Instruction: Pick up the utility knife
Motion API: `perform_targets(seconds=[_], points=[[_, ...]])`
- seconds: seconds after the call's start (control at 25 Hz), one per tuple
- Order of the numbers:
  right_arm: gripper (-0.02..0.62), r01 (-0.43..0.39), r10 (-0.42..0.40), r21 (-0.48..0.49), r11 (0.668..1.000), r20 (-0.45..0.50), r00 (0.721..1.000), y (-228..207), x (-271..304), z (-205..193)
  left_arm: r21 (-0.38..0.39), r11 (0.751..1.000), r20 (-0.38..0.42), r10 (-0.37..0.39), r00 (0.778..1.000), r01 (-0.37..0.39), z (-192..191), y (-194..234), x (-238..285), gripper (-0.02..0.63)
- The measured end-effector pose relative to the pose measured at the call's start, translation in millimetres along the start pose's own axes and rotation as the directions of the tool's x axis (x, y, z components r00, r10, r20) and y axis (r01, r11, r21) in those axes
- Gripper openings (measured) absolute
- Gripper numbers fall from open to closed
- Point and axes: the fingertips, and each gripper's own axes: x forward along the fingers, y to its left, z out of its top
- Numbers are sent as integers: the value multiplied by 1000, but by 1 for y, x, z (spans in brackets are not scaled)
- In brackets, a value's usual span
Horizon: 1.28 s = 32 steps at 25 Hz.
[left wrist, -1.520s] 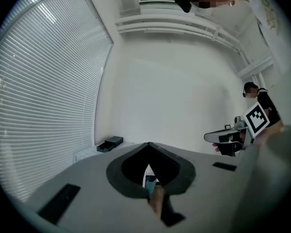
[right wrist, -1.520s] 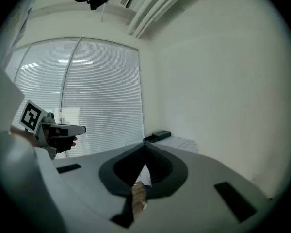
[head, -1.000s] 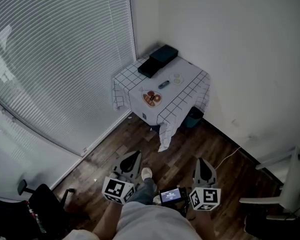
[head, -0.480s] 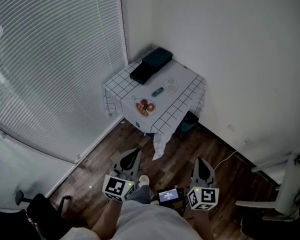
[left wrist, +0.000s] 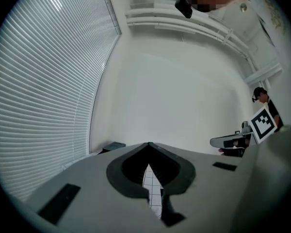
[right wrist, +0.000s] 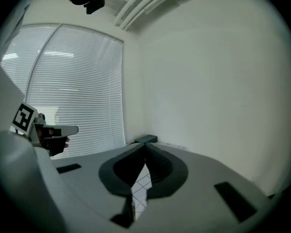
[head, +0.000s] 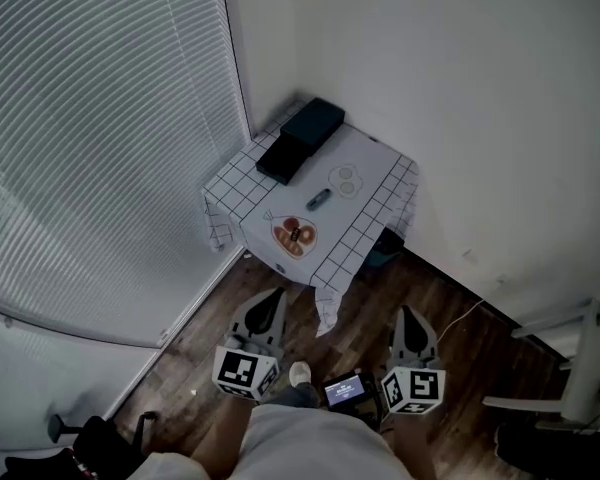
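Approach looked the step in hand: left claw point(head: 275, 296) and right claw point(head: 407, 313), closed and empty, hung well short of the counter point(head: 375, 158) where the utility knife point(head: 319, 199) lay. Next: nearing it, opening one claw.

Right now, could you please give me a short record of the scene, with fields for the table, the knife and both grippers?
setting: small table under a checked cloth, in a corner beside window blinds
knife: utility knife lies mid-table, untouched
nearby: plate of food on the near side, black boxes at the far end
left: left gripper shut, empty, short of the table
right: right gripper shut, empty, short of the table
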Motion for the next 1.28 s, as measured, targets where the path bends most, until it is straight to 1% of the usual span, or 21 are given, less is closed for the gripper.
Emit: perform_targets(seconds=[0.2, 0.4, 0.56, 0.76, 0.88, 1.08, 1.28], points=[[6, 18, -18, 2, 1000, 1, 1000, 3, 25, 3, 3, 1000, -6, -27, 1000, 27, 0, 20, 23, 6], [6, 4, -4, -3, 1000, -14, 1000, 5, 48, 3, -6, 999, -18, -32, 999, 32, -4, 30, 41, 8], [6, -18, 18, -3, 1000, -16, 1000, 4, 72, 6, -8, 1000, -10, -20, 1000, 20, -4, 42, 58, 6], [6, -56, 56, -1, 998, 2, 998, -8, 117, 18, 6, 1000, 0, 6, 1000, -6, 4, 58, 97, 6], [6, -79, 79, -5, 997, 10, 997, -19, 148, 24, 13, 999, 6, 40, 999, -40, 10, 70, 125, 8], [6, -141, 141, -6, 990, -19, 990, -35, 191, 29, -5, 994, -9, 105, 994, -105, 13, 87, 163, 6], [6, -200, 200, -4, 980, -27, 979, -45, 225, 31, 15, 990, -37, 142, 989, -142, 5, 94, 193, 8]])
